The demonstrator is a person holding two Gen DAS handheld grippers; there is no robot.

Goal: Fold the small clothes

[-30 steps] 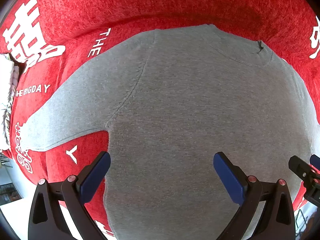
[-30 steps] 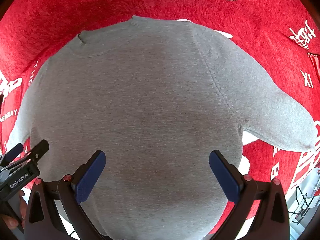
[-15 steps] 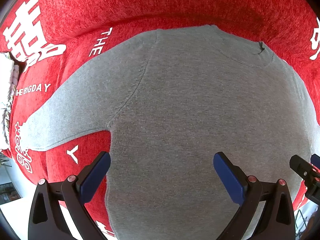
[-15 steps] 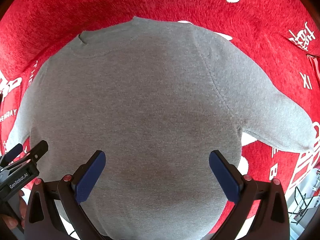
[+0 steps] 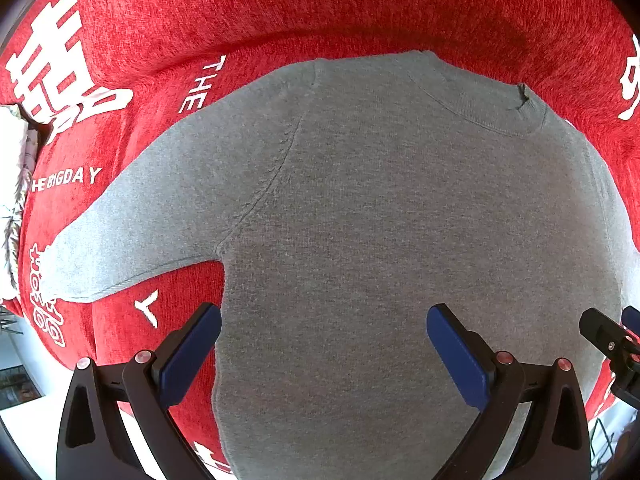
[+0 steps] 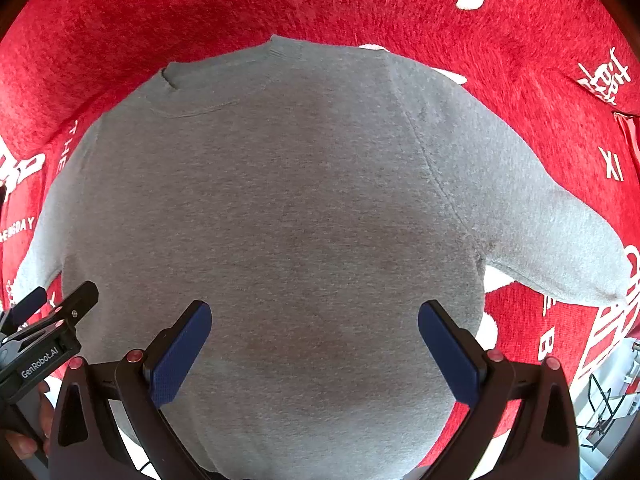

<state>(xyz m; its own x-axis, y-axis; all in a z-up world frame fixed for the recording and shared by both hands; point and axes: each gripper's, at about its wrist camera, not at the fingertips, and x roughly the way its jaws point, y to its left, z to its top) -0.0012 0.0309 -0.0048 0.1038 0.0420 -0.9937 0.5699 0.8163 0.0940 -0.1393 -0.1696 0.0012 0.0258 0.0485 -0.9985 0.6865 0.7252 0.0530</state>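
Note:
A small grey long-sleeved sweater [image 5: 380,220] lies flat on a red cloth, neck at the far side, hem toward me. It also fills the right wrist view [image 6: 280,208]. Its left sleeve [image 5: 132,232] spreads out to the left, its right sleeve [image 6: 560,240] to the right. My left gripper [image 5: 324,344] is open and empty above the sweater's lower left part. My right gripper [image 6: 316,340] is open and empty above the lower middle. Each gripper shows at the edge of the other's view, the right one [image 5: 612,344] and the left one [image 6: 44,336].
The red cloth [image 5: 320,8] with white lettering covers the surface on all sides of the sweater. A pale fringed fabric [image 5: 12,184] lies at the far left edge. A wire rack [image 6: 604,404] stands low at the right, past the cloth's edge.
Both views have shifted very slightly; the sweater sits a touch lower in the right wrist view. Both grippers stay open and the sweater has not moved.

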